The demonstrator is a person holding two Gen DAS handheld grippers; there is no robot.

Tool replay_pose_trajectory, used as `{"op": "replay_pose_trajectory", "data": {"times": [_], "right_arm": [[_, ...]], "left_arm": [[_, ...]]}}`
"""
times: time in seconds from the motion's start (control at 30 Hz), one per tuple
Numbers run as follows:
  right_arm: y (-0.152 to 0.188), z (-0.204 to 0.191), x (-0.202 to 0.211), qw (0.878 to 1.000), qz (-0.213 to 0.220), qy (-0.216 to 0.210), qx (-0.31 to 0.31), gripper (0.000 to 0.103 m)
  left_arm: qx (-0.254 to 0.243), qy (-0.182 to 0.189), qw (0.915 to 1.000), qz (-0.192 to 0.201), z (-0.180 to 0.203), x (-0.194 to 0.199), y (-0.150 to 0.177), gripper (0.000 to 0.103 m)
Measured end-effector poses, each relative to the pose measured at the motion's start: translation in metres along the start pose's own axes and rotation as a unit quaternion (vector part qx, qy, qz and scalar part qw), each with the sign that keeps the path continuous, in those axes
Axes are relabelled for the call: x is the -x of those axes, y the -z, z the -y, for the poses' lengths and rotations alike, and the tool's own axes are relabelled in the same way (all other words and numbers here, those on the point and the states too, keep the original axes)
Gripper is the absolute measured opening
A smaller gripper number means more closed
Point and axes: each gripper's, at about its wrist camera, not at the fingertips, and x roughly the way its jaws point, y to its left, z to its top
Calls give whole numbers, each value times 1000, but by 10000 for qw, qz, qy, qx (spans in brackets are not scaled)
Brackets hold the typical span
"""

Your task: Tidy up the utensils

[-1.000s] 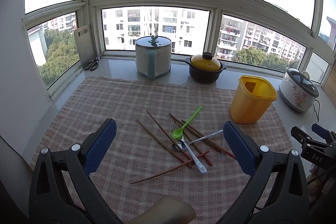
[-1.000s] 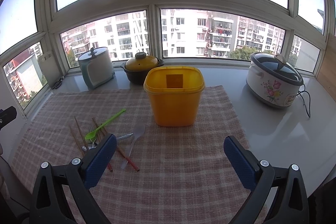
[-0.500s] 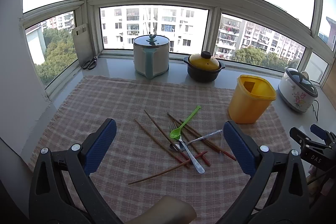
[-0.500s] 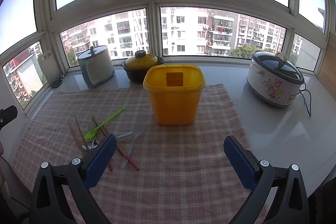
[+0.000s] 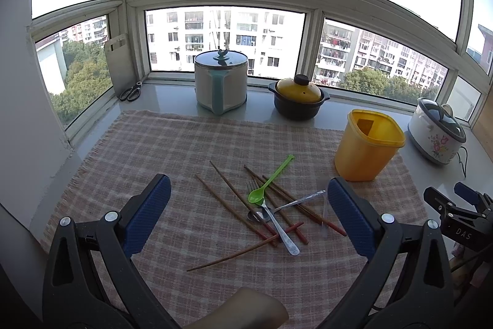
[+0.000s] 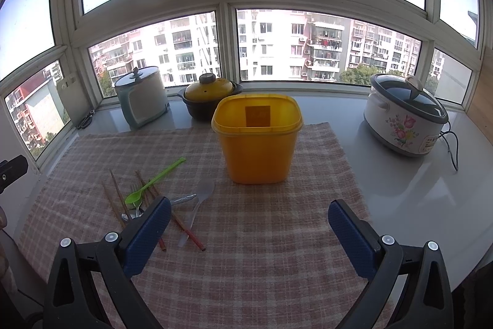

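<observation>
Right wrist: right tool (image 6: 249, 232) spread, left pad hides chopsticks (image 6: 185, 226) | left tool (image 5: 249, 215) spread, empty

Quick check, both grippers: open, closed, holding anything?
Left gripper: open, holding nothing, above the utensil pile.
Right gripper: open, holding nothing, facing the yellow container.

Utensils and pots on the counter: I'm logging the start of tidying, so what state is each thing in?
yellow bin: upright, open, nothing seen inside
green spoon: lying across the chopsticks
chopsticks: scattered, crossed on the cloth
fork: lying flat in the pile
clear spoon: lying on the cloth
white cooker: lid on
yellow-lidded pot: lid on
floral cooker: lid on
left gripper: open, empty
right gripper: open, empty
</observation>
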Motion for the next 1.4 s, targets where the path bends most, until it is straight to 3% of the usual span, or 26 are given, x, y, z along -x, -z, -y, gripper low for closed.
{"op": "replay_pose_trajectory", "data": {"times": [0.6,1.0,1.2,1.4], "right_arm": [[2,-1,-1,10000,-19,-24,9,103],[3,6,-8,9997,-85,-157,171,102],[5,8,-14,9963,51,-670,529,101],[7,7,-34,9897,-188,-1075,930,99]], "left_arm": [[47,9,10000,-70,2,-5,7,103],[253,-216,9993,-189,-7,-6,17,103],[614,-512,9959,-426,-26,-9,33,103],[1008,-453,9905,-821,-34,-16,61,98]]}}
